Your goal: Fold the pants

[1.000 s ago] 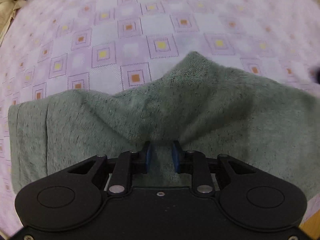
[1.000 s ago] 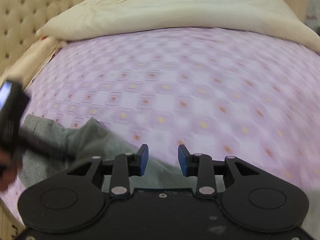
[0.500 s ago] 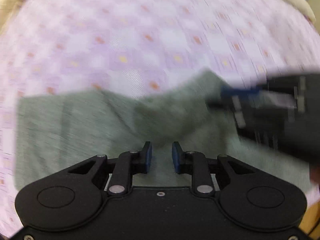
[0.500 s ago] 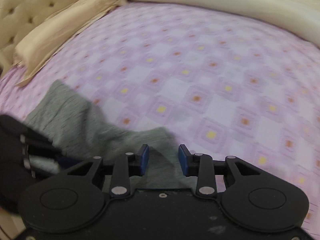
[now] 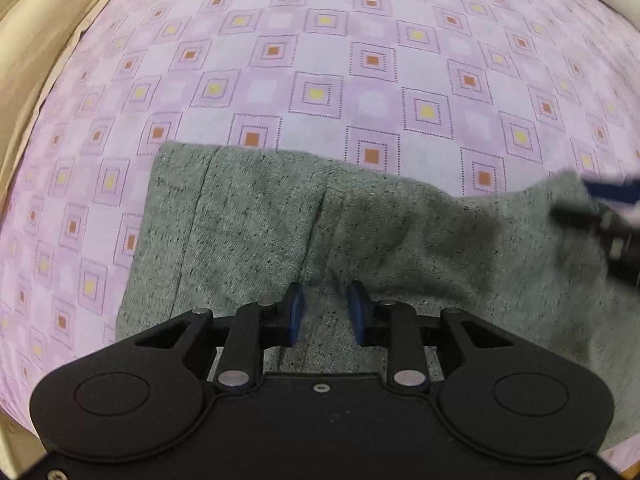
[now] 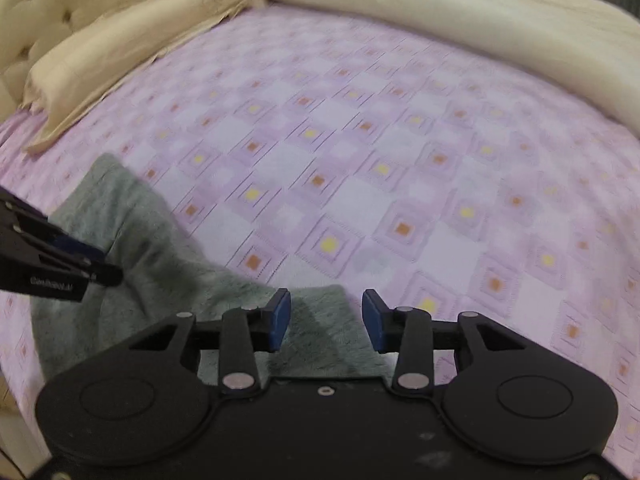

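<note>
The grey-green pants lie folded on the purple patterned bed sheet. In the left wrist view my left gripper is over the pants' near edge, its blue pads a narrow gap apart with cloth between them. My right gripper shows at the right edge, at the pants' right end. In the right wrist view my right gripper is open over a corner of the pants. The left gripper shows at the left, on the cloth.
A cream pillow and a cream duvet lie at the head and far side of the bed. A tufted headboard stands at the back left. The bed edge runs along the left.
The pants have gone from a peaked, bunched shape to a flatter fold. My right gripper has swung in from the bare sheet to the pants' right end. Its jaws stand wider.
</note>
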Demonstrator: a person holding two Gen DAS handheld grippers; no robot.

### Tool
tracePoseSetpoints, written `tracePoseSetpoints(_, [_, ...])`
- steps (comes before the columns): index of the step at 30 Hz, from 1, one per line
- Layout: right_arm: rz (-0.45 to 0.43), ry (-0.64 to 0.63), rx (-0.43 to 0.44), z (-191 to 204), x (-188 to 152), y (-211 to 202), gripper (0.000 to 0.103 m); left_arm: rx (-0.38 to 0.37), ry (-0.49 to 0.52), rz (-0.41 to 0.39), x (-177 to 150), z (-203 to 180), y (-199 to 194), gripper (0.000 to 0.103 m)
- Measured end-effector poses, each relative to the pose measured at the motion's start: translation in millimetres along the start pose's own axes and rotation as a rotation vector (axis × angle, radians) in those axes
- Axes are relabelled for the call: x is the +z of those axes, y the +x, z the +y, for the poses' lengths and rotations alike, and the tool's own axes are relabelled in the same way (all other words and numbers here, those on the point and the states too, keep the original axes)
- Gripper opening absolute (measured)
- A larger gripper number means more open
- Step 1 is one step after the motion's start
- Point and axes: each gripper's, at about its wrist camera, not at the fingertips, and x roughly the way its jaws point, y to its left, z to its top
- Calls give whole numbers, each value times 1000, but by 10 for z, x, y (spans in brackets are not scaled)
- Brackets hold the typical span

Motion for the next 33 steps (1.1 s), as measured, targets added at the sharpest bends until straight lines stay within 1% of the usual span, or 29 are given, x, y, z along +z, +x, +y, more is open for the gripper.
tracePoseSetpoints(2, [43,0,62,88,-61,32,40,-9,-7,-2,-22,34,2,39])
tracePoseSetpoints(4, [44,-25,87,180,-124,-18,40,-7,-5,-4,-47,88,-39,39])
tracePoseSetpoints(6, [31,-33,62,211,-139,-57,40,-3,5,-7,9,41,-66,39])
tracePoseSetpoints(9, [14,14,7,100,-37,23,40,-3,9,-12,-15,42,-64,39])
tracePoseSetpoints(11, [30,57,15,-35,28,58,40,-7,11,-12,-21,54,-47,39])
tracePoseSetpoints(15, [56,110,46,-159,79,180,40,-21,3,-12,-15,79,-20,39])
tracePoseSetpoints(16, [62,126,58,-166,76,191,37,-22,2,-12,-12,84,-15,39])
tracePoseSetpoints(17, [66,132,77,-171,67,186,25,-23,-1,-13,-12,85,-19,39])
tracePoseSetpoints(18, [68,133,97,-162,54,173,7,-23,-2,-14,-11,87,-15,38])
tracePoseSetpoints(20, [47,107,134,-113,26,86,6,-29,-15,-26,-23,106,-21,39])
tracePoseSetpoints(21, [16,81,133,-54,33,-16,5,-34,-25,-33,-40,125,-35,39])
tracePoseSetpoints(23, [-114,38,21,59,69,-292,5,-47,-44,-51,-75,161,-54,39])
tracePoseSetpoints(24, [-139,55,-13,50,95,-344,4,-50,-43,-61,-92,168,-57,39])
tracePoseSetpoints(25, [-133,81,-38,25,109,-314,4,-49,-39,-69,-107,165,-58,39])
tracePoseSetpoints(26, [-101,87,-52,14,113,-219,4,-44,-32,-75,-117,152,-60,39])
tracePoseSetpoints(28, [-64,60,-107,57,82,3,4,-31,-15,-83,-127,120,-67,39])
tracePoseSetpoints(29, [-30,53,-126,74,66,134,4,-25,-6,-85,-129,103,-79,39])
tracePoseSetpoints(30, [-8,56,-131,80,53,226,8,-20,2,-83,-126,94,-86,38])
tracePoseSetpoints(31, [-32,62,-134,79,53,213,9,-13,10,-75,-111,83,-122,37])
tracePoseSetpoints(33, [-126,91,-162,68,43,-19,23,0,8,-70,-60,46,-237,34])
